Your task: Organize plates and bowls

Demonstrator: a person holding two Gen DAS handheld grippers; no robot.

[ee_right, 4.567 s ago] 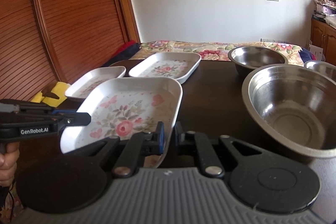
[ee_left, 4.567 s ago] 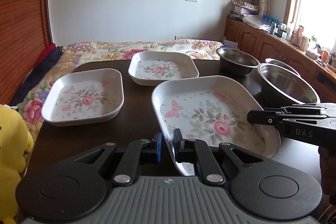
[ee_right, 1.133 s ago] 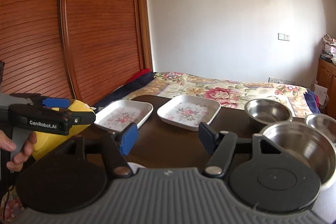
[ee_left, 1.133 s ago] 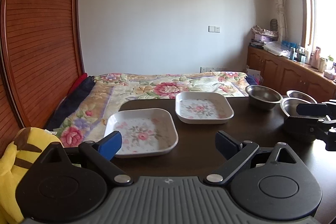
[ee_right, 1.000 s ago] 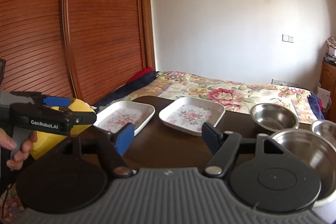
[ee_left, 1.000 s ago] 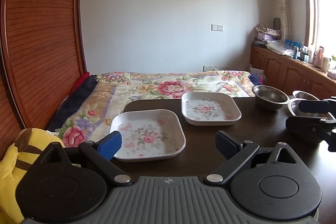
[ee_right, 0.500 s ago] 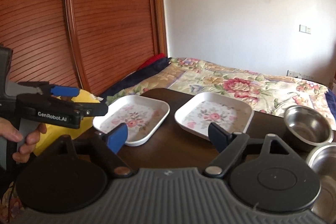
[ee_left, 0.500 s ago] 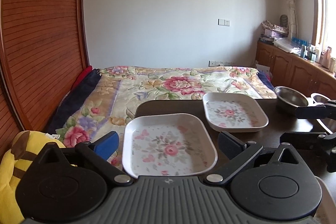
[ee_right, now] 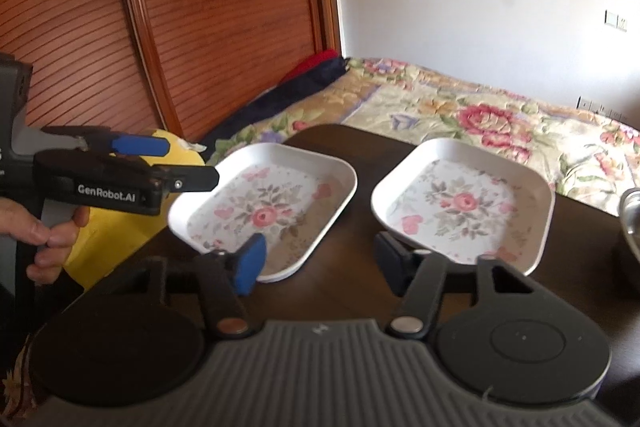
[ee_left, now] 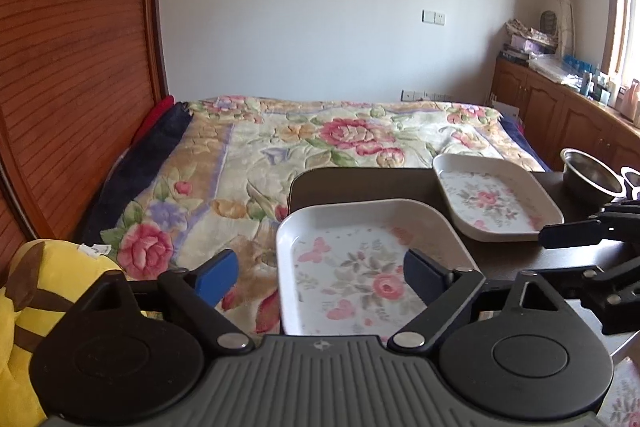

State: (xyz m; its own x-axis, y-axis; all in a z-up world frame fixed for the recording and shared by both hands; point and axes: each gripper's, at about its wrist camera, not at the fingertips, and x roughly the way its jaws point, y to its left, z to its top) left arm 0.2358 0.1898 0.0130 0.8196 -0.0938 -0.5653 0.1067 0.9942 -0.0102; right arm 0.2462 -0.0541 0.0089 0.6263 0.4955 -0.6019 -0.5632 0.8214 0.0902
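Two white floral plates lie side by side on the dark table [ee_left: 360,187]. In the left wrist view, the nearer plate [ee_left: 360,267] lies just ahead of my open, empty left gripper [ee_left: 320,273], partly behind its right finger. The farther plate [ee_left: 492,203] is to the right. In the right wrist view, my right gripper [ee_right: 320,263] is open and empty, low over the table in front of the gap between the left plate [ee_right: 264,211] and the right plate [ee_right: 464,203]. A steel bowl [ee_left: 592,179] stands at the far right.
A bed with a floral quilt [ee_left: 320,139] runs along the table's far edge. A yellow plush toy [ee_right: 116,223] sits left of the table. A hand [ee_right: 44,231] holds the left gripper [ee_right: 192,163]. A wooden sliding door [ee_right: 160,27] is on the left, cabinets [ee_left: 560,115] on the right.
Seconds ago both grippers were shut on a large floral plate; now both are open and empty. Over the last second both have moved left and closer to the two plates.
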